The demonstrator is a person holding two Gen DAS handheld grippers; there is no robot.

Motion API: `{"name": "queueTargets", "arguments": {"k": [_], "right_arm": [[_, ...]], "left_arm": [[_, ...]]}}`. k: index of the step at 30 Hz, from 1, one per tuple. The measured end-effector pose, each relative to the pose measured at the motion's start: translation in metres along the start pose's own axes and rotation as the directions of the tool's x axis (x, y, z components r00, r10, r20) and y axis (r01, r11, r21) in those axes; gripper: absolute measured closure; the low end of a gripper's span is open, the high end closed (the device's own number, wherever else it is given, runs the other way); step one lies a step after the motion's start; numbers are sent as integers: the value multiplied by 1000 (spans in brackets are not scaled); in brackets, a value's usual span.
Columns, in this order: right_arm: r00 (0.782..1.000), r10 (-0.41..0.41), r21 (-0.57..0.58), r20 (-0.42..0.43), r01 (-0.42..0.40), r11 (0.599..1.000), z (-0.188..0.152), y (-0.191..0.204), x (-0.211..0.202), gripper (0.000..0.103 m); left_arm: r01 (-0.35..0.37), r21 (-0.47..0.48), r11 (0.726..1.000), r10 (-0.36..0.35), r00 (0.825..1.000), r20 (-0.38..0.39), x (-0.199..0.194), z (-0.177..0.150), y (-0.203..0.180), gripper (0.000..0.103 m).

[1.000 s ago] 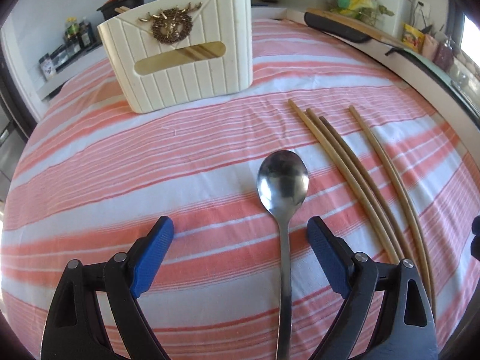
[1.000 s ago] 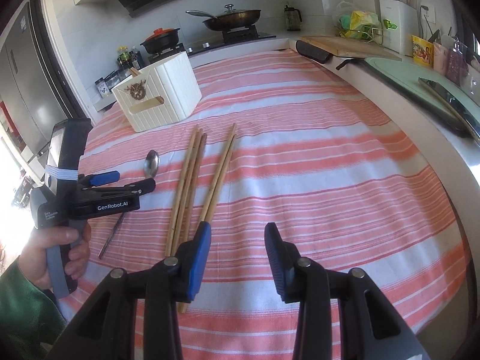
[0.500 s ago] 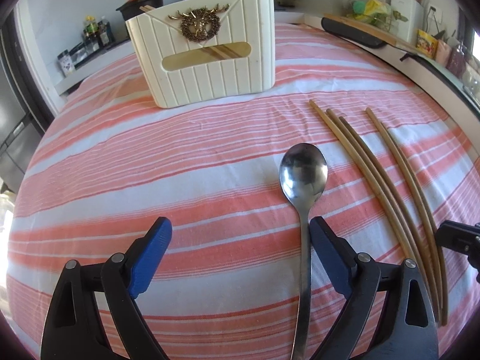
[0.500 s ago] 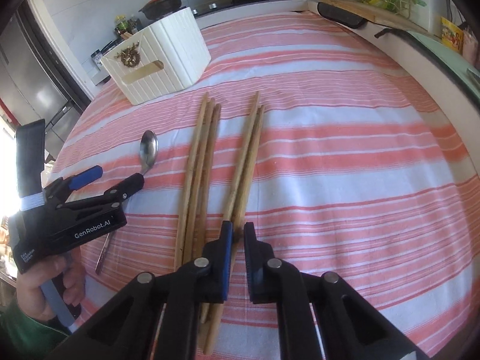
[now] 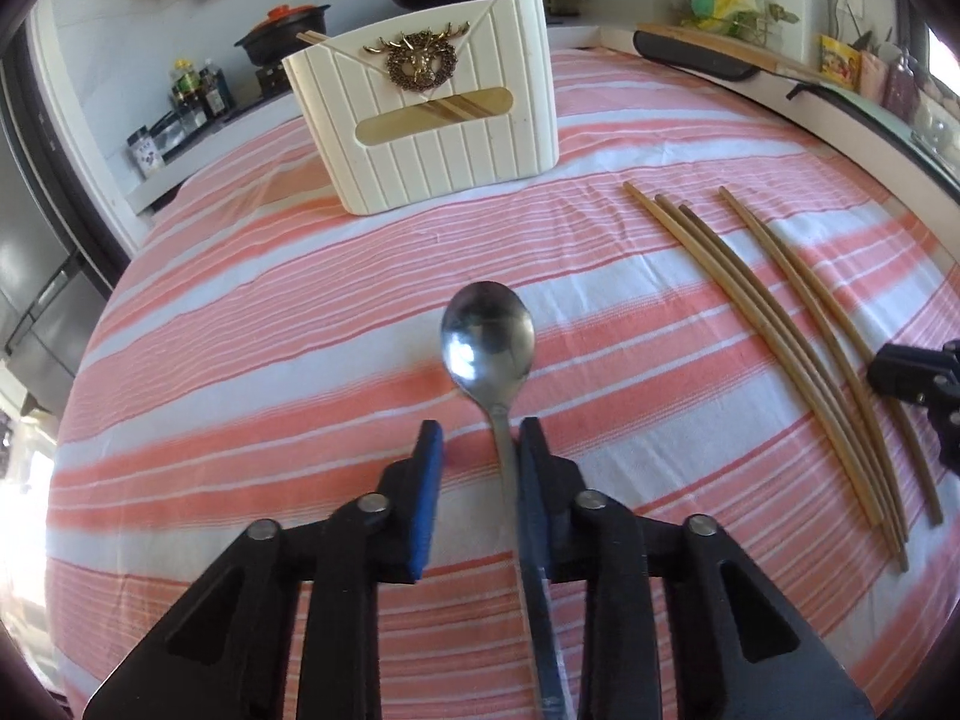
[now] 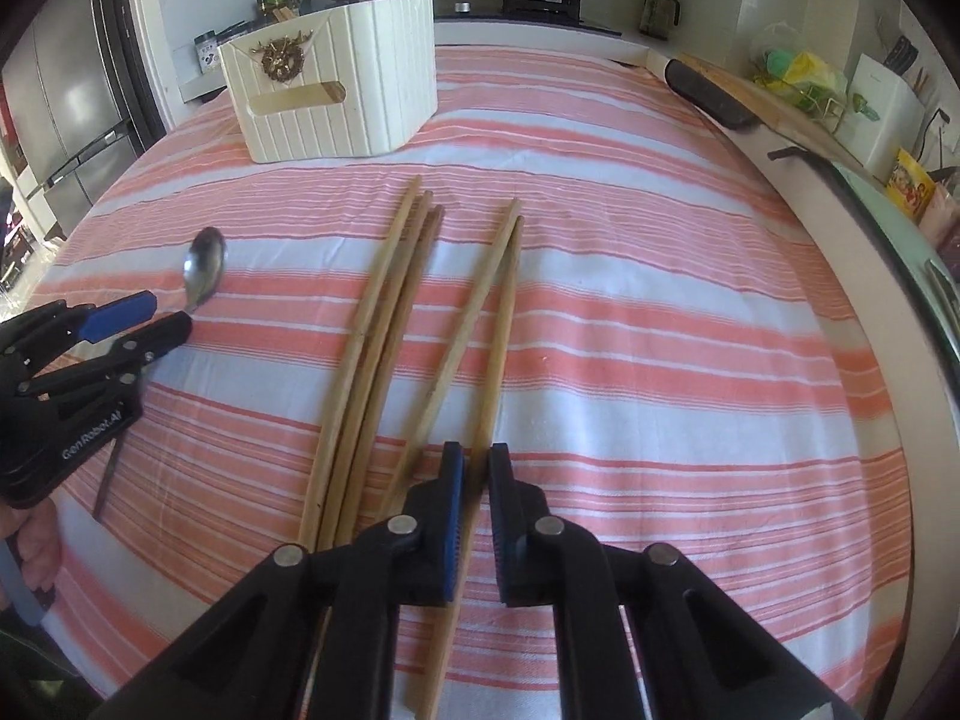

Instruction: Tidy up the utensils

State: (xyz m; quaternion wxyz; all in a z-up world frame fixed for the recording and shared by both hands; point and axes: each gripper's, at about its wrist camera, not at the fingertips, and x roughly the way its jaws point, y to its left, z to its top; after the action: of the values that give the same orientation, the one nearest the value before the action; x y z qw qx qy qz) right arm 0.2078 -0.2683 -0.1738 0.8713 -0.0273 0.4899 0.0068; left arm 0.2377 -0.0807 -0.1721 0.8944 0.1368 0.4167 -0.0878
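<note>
A steel spoon [image 5: 487, 330] lies on the striped cloth, its handle running back between my left gripper's [image 5: 477, 429] blue pads. Those jaws are closing; the handle rests against the right pad, with a gap still showing on the left side. My right gripper [image 6: 474, 456] is shut on one wooden chopstick [image 6: 501, 330], the right one of a pair; its mate [image 6: 456, 348] slants under the left finger. Three more chopsticks [image 6: 384, 324] lie bunched to the left. The white ribbed holder [image 5: 432, 144] with a brass deer emblem stands at the far side, chopsticks inside it.
The pink-and-white striped cloth [image 6: 660, 324] covers the table. A white counter edge [image 6: 840, 210] with a dark board curves along the right. A stove with a pan and a pot is behind the holder, a steel fridge at far left. A person's hand holds the left gripper [image 6: 144, 321].
My left jaws have narrowed from wide open around the spoon handle. My right jaws closed on a chopstick and have dipped and rolled a little since.
</note>
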Motion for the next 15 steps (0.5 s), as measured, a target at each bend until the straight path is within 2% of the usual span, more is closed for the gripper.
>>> {"name": "queueTargets", "arguments": {"k": [3,5,7,10,14,15], "right_arm": [[1000,-21,-9,0,21,1000,0,-13,-1,96],[1000,-14,12,-3,14,1000,-1,-28,-3,96],[999,-50,27,-12,51,998,-2,-41,-4,96],[999,-29,98,-28,32,995,-11,-67,-5,96],[999,-42,149,-31,46,988,-23,-86,-14,95],[999,-33,164,-28,37,986,-25,-89,-16,94]], "left_arm": [[-18,12,1000,18,1000,-1,-2,-6,6,91],[-23,-1,1000,23,1000,-6,-5,-11,15,91],[-26,-23,999,25,1000,-15,-7,-16,27,91],[-29,-58,998,28,999,-20,-10,-26,47,91],[-34,-123,992,30,999,-31,-17,-38,71,85],[-22,-148,989,17,999,-34,-18,-40,77,79]]}}
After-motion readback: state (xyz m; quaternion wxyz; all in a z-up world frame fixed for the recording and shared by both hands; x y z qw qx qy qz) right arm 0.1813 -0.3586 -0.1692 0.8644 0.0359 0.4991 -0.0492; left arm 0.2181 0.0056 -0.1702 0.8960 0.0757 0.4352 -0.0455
